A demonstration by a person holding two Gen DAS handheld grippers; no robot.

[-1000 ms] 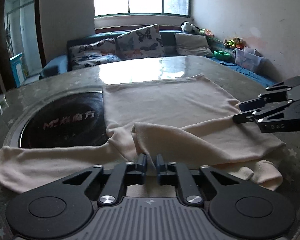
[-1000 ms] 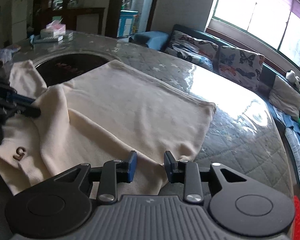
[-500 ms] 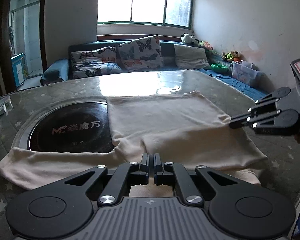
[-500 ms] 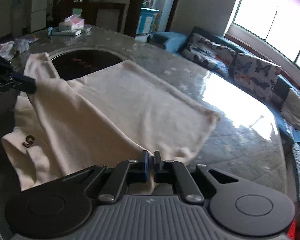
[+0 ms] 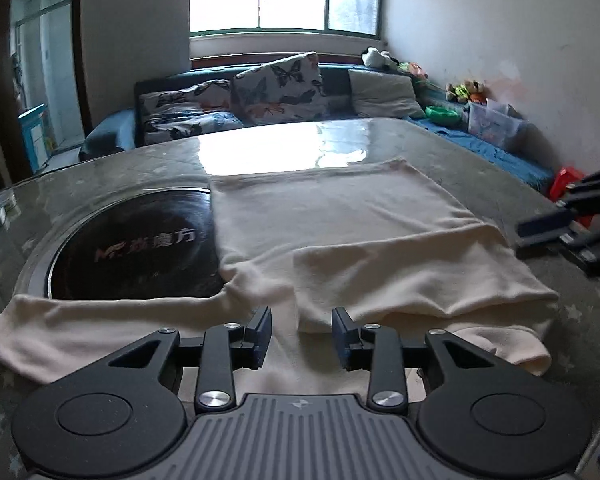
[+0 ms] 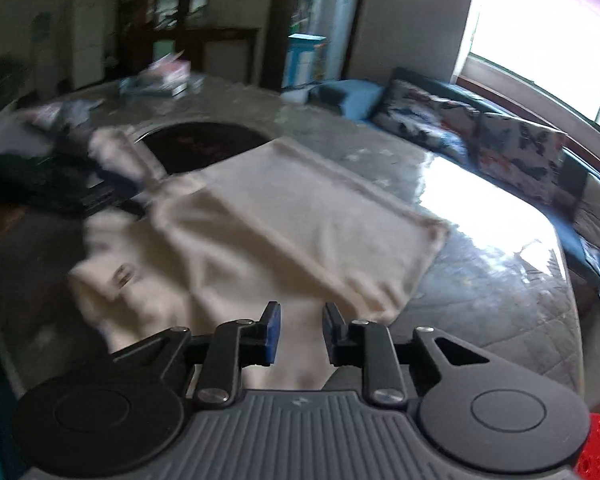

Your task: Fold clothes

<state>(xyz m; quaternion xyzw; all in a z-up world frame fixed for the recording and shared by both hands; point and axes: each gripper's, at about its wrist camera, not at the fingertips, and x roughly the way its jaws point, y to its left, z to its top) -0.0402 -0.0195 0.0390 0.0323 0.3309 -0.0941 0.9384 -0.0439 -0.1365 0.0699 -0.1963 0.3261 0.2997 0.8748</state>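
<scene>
A cream long-sleeved garment (image 5: 340,216) lies spread on the glass-topped table (image 5: 480,160). One sleeve is folded across its near part and the other trails off to the left. My left gripper (image 5: 302,336) hangs over the near edge, its jaws opening. The folded sleeve's corner lies in the gap, and the pads do not press it. My right gripper (image 5: 572,224) shows at the right edge, clear of the cloth. In the blurred right wrist view, the right gripper (image 6: 298,334) is opening above the garment's (image 6: 300,220) near hem, gripping nothing. The left gripper (image 6: 60,184) is a dark blur at left.
A round black hotplate (image 5: 140,244) is set into the table, partly under the garment. Tissues and small items (image 6: 164,76) sit at the table's far side. A sofa with butterfly cushions (image 5: 280,84) runs behind. The table edge (image 6: 572,280) curves close on the right.
Both grippers, pinched shut half a second ago, now stand open. The folded sleeve has settled flat on the garment, and the right gripper has drawn back to the right and lifted.
</scene>
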